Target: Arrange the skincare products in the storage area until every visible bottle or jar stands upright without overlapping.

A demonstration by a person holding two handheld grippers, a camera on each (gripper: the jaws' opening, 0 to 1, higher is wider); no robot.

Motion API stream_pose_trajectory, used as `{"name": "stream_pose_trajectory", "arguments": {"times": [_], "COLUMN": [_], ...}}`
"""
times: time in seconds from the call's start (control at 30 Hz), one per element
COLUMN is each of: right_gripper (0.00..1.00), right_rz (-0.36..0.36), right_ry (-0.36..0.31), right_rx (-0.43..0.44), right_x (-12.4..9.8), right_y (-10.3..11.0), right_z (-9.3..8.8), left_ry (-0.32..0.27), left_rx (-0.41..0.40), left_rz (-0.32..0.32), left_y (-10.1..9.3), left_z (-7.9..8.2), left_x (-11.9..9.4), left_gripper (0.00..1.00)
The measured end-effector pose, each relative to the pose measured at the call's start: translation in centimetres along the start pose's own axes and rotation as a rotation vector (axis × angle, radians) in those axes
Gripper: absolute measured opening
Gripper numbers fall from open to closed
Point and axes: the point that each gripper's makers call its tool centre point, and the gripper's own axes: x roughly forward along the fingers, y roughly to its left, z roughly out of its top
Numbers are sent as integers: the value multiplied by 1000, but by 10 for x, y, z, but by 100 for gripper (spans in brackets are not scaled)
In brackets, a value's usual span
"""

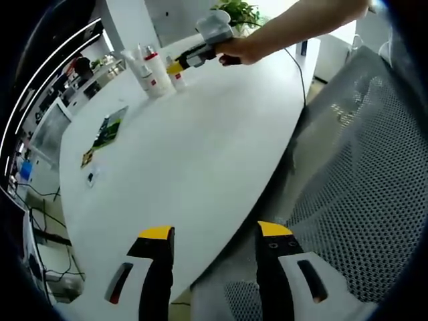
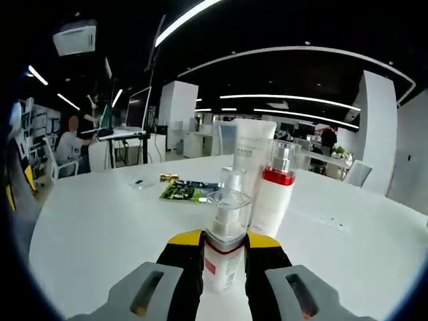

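On a white oval table [image 1: 194, 160], a green leaflet [image 2: 182, 192] lies at the left. Further right, the right gripper [image 2: 223, 242] clamps a small clear-capped pump bottle [image 2: 225, 237] standing upright. Touching behind it stand a second small clear-capped bottle [image 2: 232, 179], a tall white tube [image 2: 252, 157] and a red-collared spray bottle [image 2: 273, 190]. The held bottle looks light, rigid, smooth and easily tipped; grip the body low. No writing is legible. The left gripper [image 1: 215, 235] hangs wide apart, empty, at the table's near edge.
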Motion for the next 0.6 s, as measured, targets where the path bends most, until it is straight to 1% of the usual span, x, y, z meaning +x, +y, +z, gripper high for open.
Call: {"name": "stream_pose_trajectory", "arguments": {"times": [0.13, 0.23, 0.27, 0.37, 0.43, 0.5, 0.53, 0.6], "right_gripper": [16, 16, 17, 17, 21, 26, 26, 23], "right_rz": [-7, -7, -6, -6, -9, -14, -14, -10], "right_ry": [2, 18, 34, 47, 48, 46, 46, 48], "right_rx": [6, 41, 66, 62, 59, 72, 83, 81], "right_x": [-1, 2, 2, 4, 5, 6, 7, 6], "right_y": [-1, -2, -2, -3, -3, -6, -6, -6], "right_z": [0, -1, -2, -2, -2, 0, 0, 0], "left_ry": [-1, -2, -3, -3, -5, -4, -5, -5], "left_rx": [-2, -2, -2, 0, -2, -1, 0, 0], "left_rz": [1, 3, 2, 3, 3, 4, 4, 4], "left_y": [1, 1, 1, 1, 1, 1, 1, 1], "left_z": [0, 1, 1, 1, 1, 1, 1, 1], "left_x": [0, 0, 0, 0, 0, -1, -1, -1], "left_gripper": [45, 45, 45, 45, 45, 45, 45, 45]}}
